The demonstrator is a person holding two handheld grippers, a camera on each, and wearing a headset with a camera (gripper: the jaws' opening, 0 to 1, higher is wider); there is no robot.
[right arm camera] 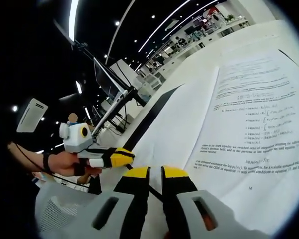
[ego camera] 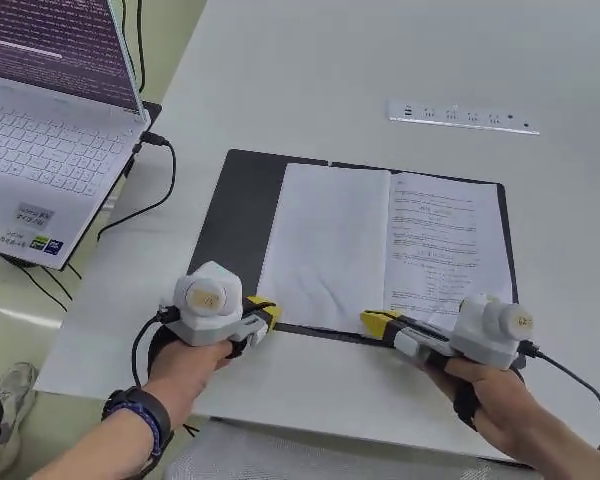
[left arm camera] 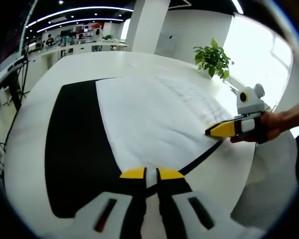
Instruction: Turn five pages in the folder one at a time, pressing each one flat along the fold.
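Left tongs (ego camera: 265,315) sit at the near left corner of the folder (ego camera: 238,210), their yellow tips pressed nearly together with only a slit between them. Nothing shows in that slit. In the left gripper view the tips lie just beside the blank page's lower corner, and I cannot tell whether they touch it. Farther left, a laptop (ego camera: 50,150) stands open on the bench (ego camera: 310,70), well apart from the folder.

The folder lies open and flat in front of the person, its black inner cover bare on the left. A blank page (ego camera: 325,245) lies over the middle, slightly rippled near its lower edge. A printed page (ego camera: 445,245) lies flat to the right of the fold.

Right tongs (ego camera: 377,321) point left along the folder's near edge, with the tips below the fold and just beside the pages' bottom edge. Their jaws are also drawn almost together and grip nothing visible. A power strip (ego camera: 463,115) lies beyond the folder.
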